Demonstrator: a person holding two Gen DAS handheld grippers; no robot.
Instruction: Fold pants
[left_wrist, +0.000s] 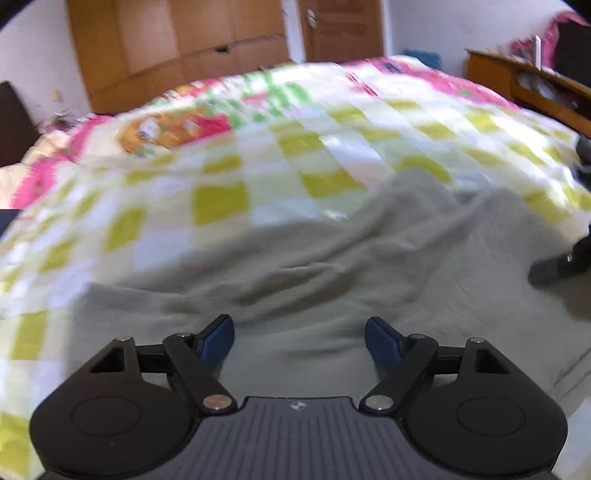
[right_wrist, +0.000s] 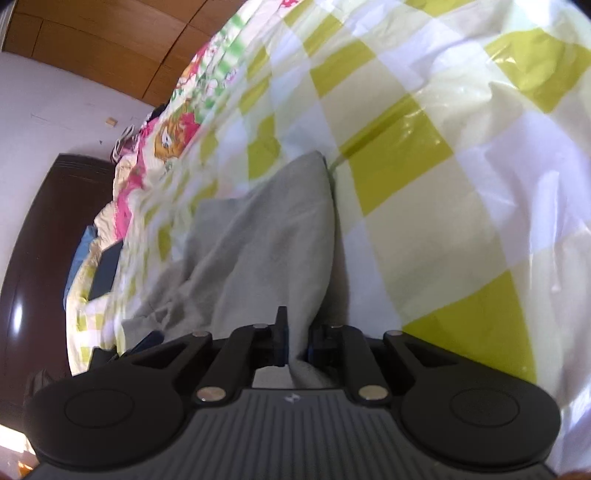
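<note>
Pants (left_wrist: 314, 266), grey, lie rumpled on the checkered bedspread (left_wrist: 221, 199). Only the right wrist view shows the right gripper (right_wrist: 295, 347) pinching their fabric; the left gripper (left_wrist: 299, 343) hovers spread wide above them, bedspread bare beyond their far edge.

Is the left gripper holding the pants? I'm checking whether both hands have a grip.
No: the left gripper has its fingers spread wide with nothing pinched, above the grey pants.

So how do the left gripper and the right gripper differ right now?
The left gripper stands wide open with nothing between its fingers; the right gripper is shut on the grey pants. The left hovers over rumpled cloth lying on the checked bedspread; the right has a fold running up between its fingers. Both point down at the same pants.
</note>
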